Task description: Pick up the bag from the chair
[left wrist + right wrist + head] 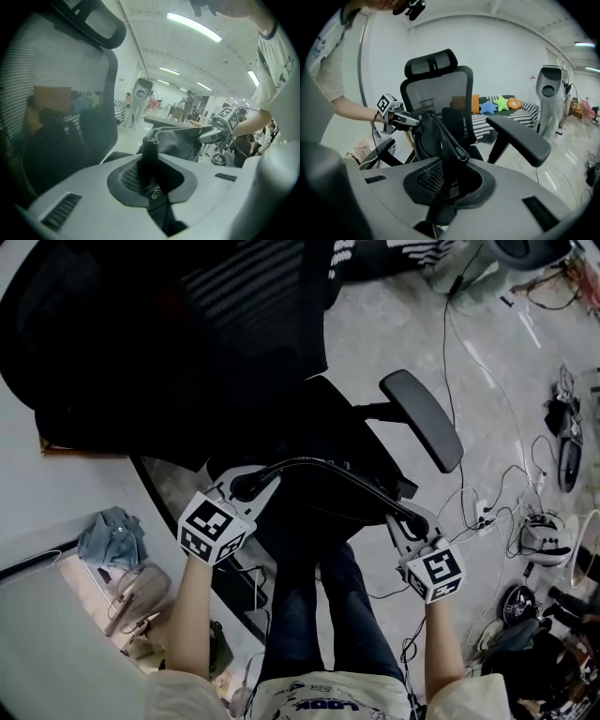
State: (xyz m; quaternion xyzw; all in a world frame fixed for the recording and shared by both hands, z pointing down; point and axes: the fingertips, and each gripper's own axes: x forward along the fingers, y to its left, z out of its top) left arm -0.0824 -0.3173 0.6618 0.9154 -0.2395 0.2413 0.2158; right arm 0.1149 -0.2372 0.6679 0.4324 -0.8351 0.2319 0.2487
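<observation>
Left claw [242,488]: clenched on the left end of the strap [319,465]; in the left gripper view the black webbing is seen pinched between the jaws.
Strap: arched from one claw to the other, with its long axis laid side to side across the person's front.
Bag [176,140]: dark and slumped, hung beneath the strap, midway between the two claws and just in front of the chair [436,93]. Whether its base rests on the chair cannot be told.
Right claw [405,524]: clenched on the right end of the strap; in the right gripper view the webbing is seen gripped between the jaws.
Armrest [424,418]: set just beyond the right claw, to its outer side.
Governing relation: the load is slung between the claws, so neither is the nearer. The lift is judged to call for both claws being raised together and level. The armrest is judged the likeliest snag on the right side.
</observation>
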